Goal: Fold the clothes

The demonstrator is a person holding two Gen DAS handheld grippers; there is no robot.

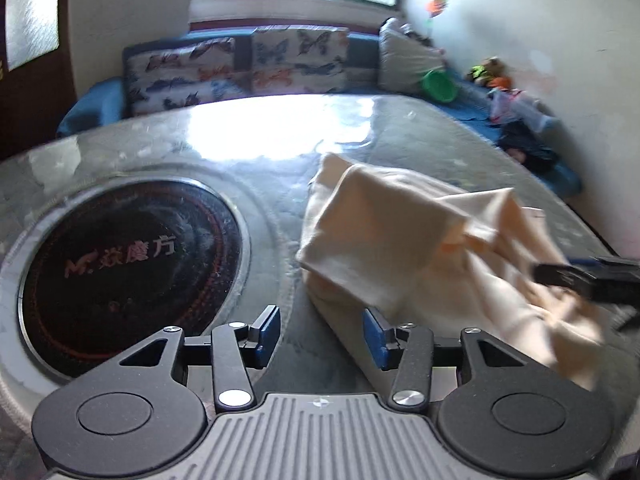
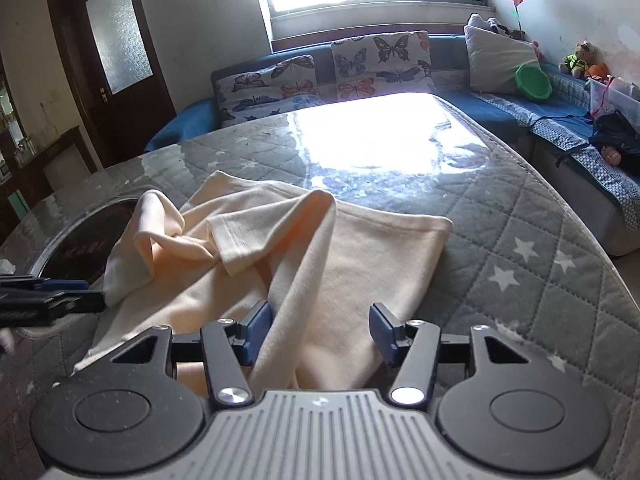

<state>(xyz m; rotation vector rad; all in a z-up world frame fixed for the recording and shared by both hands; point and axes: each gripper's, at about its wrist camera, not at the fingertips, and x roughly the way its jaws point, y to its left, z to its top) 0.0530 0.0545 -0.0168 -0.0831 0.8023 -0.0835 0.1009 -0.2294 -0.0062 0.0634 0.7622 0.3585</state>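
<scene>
A cream garment (image 2: 288, 248) lies rumpled and partly folded on the grey quilted table cover (image 2: 520, 240); it also shows in the left wrist view (image 1: 400, 248). My left gripper (image 1: 322, 336) is open and empty, at the garment's near left edge. My right gripper (image 2: 322, 332) is open, with a raised fold of the garment lying between its fingers, against the left pad (image 2: 258, 330). Each gripper shows at the side of the other's view: the right one (image 1: 592, 276) over the cloth, the left one (image 2: 52, 296) beside it.
A round black induction hob (image 1: 128, 276) is set in the table left of the garment. A blue sofa (image 2: 500, 108) with butterfly cushions (image 2: 360, 68) runs behind and along the right side. A green bowl (image 2: 534, 80) and toys lie on it. A dark door (image 2: 112, 48) stands at the left.
</scene>
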